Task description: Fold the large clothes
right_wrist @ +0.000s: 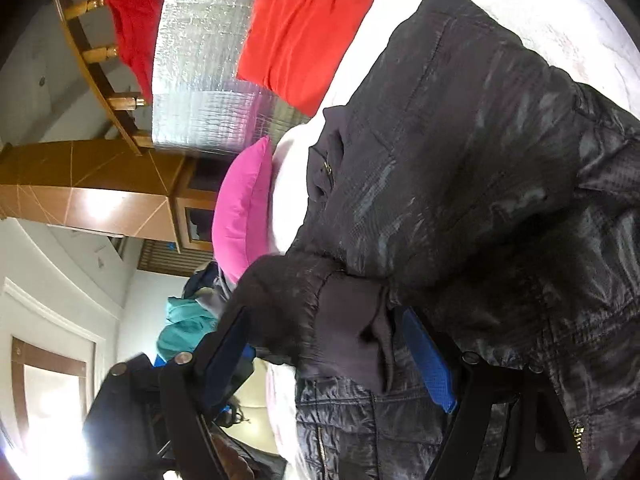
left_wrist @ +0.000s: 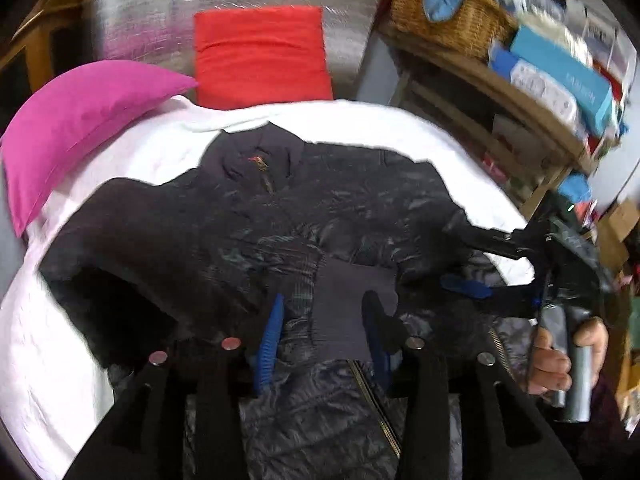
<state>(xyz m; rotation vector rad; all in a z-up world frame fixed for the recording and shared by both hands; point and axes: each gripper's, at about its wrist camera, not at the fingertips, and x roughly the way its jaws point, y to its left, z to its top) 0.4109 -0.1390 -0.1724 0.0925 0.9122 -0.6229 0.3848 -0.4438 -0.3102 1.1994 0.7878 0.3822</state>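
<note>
1. Across the middle of the left wrist view, the dark quilted jacket (left_wrist: 280,216) lies spread on the white bed (left_wrist: 100,160), its collar toward the red pillow (left_wrist: 262,56) at upper centre and its hem toward the bottom edge.
2. Its long axis runs from top to bottom of that frame, with the zip near the lower centre.
3. By my reading the step in hand is folding the sleeves in over the body: a knit cuff (left_wrist: 344,312) lies over the chest.
4. That cuff sits between the blue pads of the left claw (left_wrist: 326,322); the claw stands partly spread, and the pads do not seem to press on it.
5. The right claw (right_wrist: 324,352) stands wide astride the other cuff (right_wrist: 348,332), not gripping it.
6. Next the move likely calls for freeing both claws and taking the hem to fold it toward the collar.
</note>
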